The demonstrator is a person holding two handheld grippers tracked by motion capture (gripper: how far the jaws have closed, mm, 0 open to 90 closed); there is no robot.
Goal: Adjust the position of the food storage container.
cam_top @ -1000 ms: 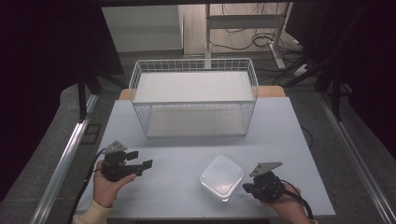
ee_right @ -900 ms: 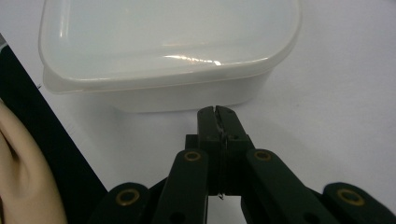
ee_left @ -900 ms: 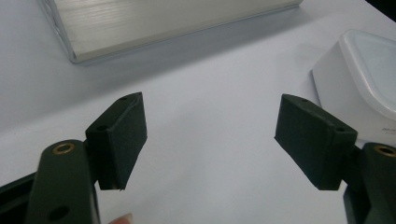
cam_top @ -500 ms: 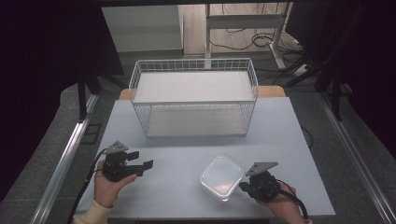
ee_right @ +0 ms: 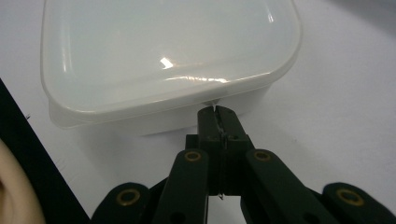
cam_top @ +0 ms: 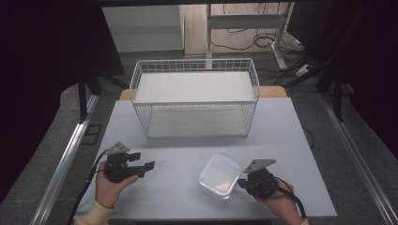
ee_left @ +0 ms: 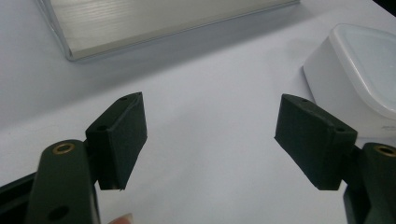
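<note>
A clear square plastic container (cam_top: 219, 176) with its lid on sits on the white table near the front, right of centre. My right gripper (cam_top: 241, 183) is shut, and its tips rest against the container's (ee_right: 168, 56) near wall just under the lid rim. In the right gripper view (ee_right: 217, 112) a thin pale sliver shows between the tips; I cannot tell what it is. My left gripper (cam_top: 143, 161) stands open at the front left, held low over the table with nothing between its jaws (ee_left: 210, 135). The container (ee_left: 364, 70) lies off to its right.
A white wire basket (cam_top: 195, 61) with a pale board in its bottom stands at the back middle of the table (cam_top: 178, 154); its base edge (ee_left: 140, 23) lies ahead of the left gripper. Dark floor and metal rails flank the table.
My right gripper has edged left, closer to the container. The left gripper has stayed where it was.
</note>
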